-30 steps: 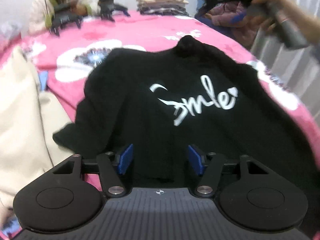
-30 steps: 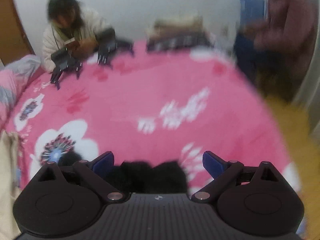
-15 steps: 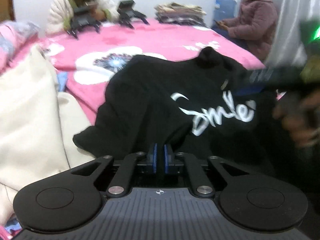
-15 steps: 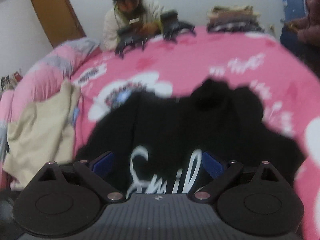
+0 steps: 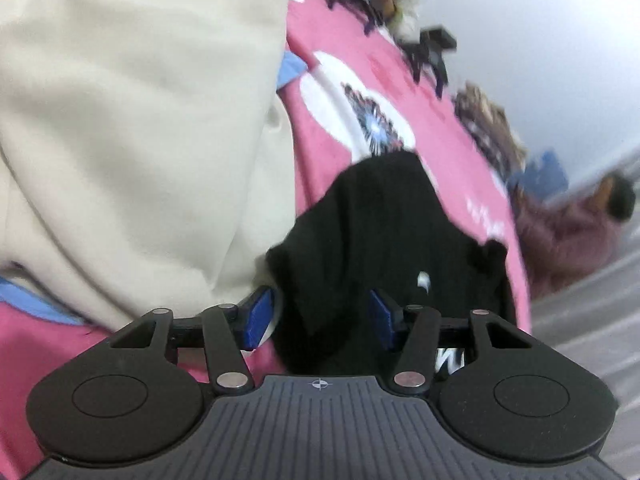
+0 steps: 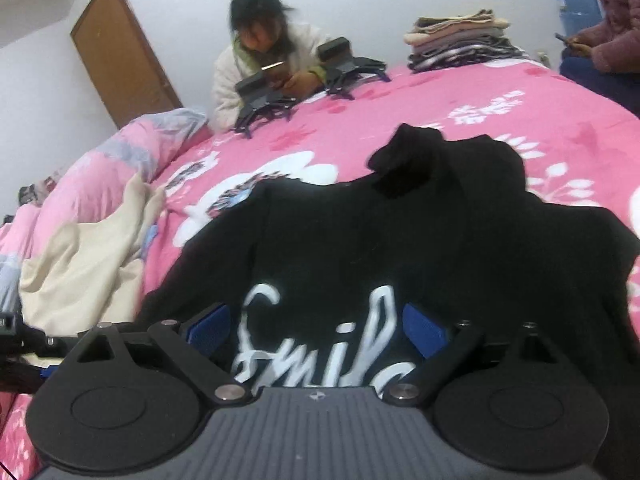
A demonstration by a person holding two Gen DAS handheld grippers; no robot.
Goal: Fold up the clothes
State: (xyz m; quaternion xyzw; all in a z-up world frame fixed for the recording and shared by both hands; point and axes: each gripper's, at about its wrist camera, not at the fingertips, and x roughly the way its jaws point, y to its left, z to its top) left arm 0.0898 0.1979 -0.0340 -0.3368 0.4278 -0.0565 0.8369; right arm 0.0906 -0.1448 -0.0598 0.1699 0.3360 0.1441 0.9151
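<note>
Black sweater (image 6: pixel 400 240), spread on the bed (image 6: pixel 460 92) ahead of both tongs. Left tongs (image 5: pixel 320 316) opening, its edge between them; right tongs (image 6: pixel 316 326) apart, empty. Step: grasping for first fold; next needs firm pinches.

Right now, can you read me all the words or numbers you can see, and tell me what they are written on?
"Smile", in white looping letters on the black long-sleeved sweater; the gripper body cuts off the bottom of the letters in the right wrist view.
A white "W"-like scrap on that sweater in the left wrist view: too cut off to read.
The folded pile of clothes and the pink flowered bedspread show no words.
</note>
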